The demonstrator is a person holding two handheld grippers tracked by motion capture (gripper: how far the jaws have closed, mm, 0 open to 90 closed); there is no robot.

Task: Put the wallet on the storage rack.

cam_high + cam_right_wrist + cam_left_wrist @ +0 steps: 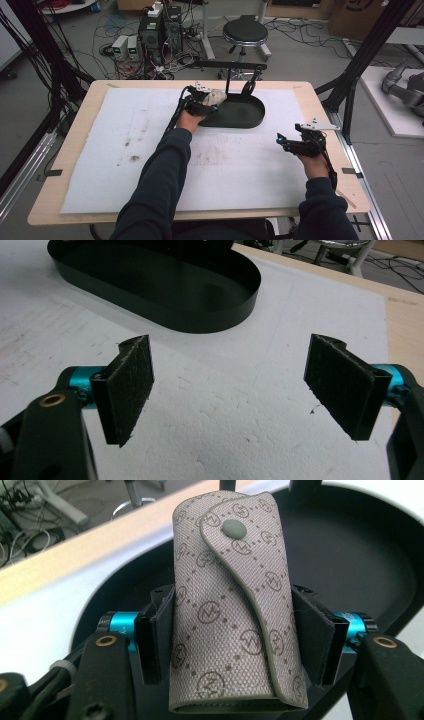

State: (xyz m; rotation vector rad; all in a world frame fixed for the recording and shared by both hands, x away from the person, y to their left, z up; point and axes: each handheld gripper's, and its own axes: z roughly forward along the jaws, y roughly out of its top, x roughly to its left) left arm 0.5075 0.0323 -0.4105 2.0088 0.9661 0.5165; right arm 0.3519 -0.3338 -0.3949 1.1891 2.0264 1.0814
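The left gripper (235,645) is seen closed on a grey woven fabric key pouch (232,605) printed with a repeating brown monogram and fastened by a round grey snap button (233,528). The pouch is held upright between the two black jaws, which press against its left and right sides. Beneath and beyond it lies a black oval metal tray (360,555); in the high view the left gripper (202,102) and the pouch (215,96) are found over the tray's left end (240,117), at the far middle of the table. Whether the pouch touches the tray floor cannot be told.

The right gripper (230,385) is held wide open with nothing between its jaws, above a white foam sheet (240,440). In the high view it (287,142) is placed near the right edge of the sheet (100,165), well apart from the tray. The sheet is spread over a light wooden table (70,150), and brown smudges (132,157) are marked on its left part. A black round stool (245,32) is seen on the floor beyond the table's far edge.
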